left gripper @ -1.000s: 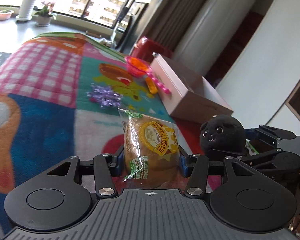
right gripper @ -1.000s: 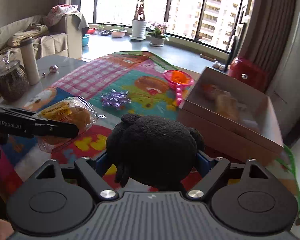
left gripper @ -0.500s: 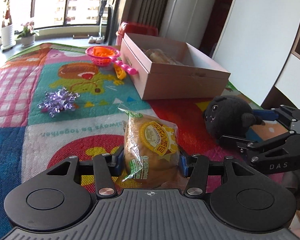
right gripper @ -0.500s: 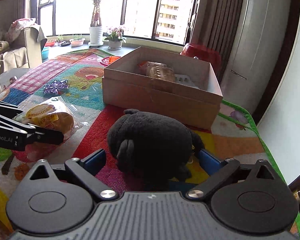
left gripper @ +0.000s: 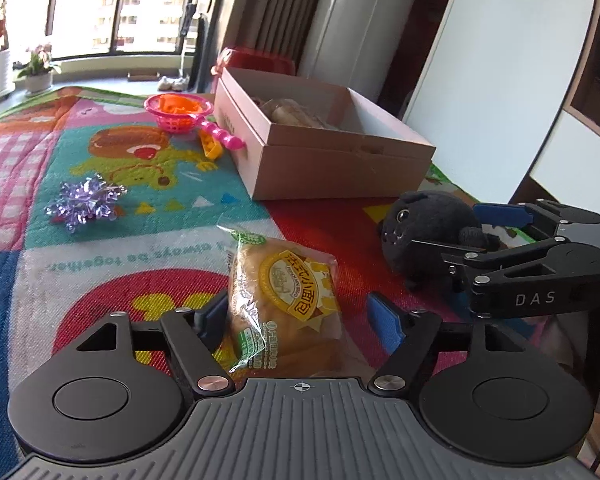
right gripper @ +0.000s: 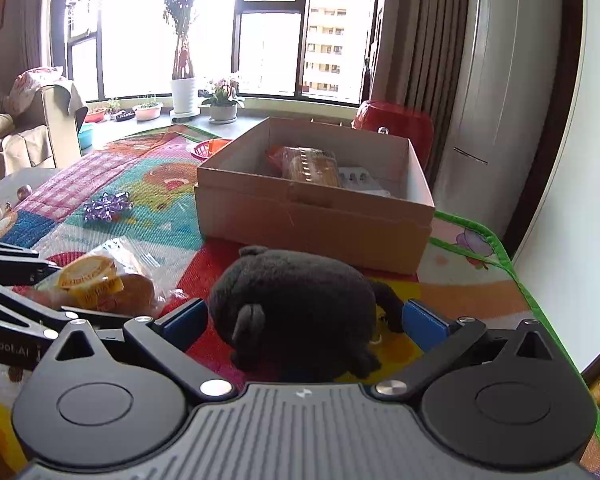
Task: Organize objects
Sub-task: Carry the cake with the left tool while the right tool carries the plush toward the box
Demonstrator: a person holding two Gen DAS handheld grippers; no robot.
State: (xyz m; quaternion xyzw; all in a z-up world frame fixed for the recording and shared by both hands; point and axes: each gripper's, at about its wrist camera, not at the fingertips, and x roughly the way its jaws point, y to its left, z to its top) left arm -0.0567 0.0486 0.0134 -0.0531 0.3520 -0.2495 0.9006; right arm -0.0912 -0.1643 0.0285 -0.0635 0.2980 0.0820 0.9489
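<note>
Both tools have just opened wide: left tool (left gripper: 298, 316) frees the bread packet (left gripper: 286, 300), right tool (right gripper: 304, 320) the black plush (right gripper: 300, 308).

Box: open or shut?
Open. The box has no lid on; a bread pack shows inside, in both views.
</note>
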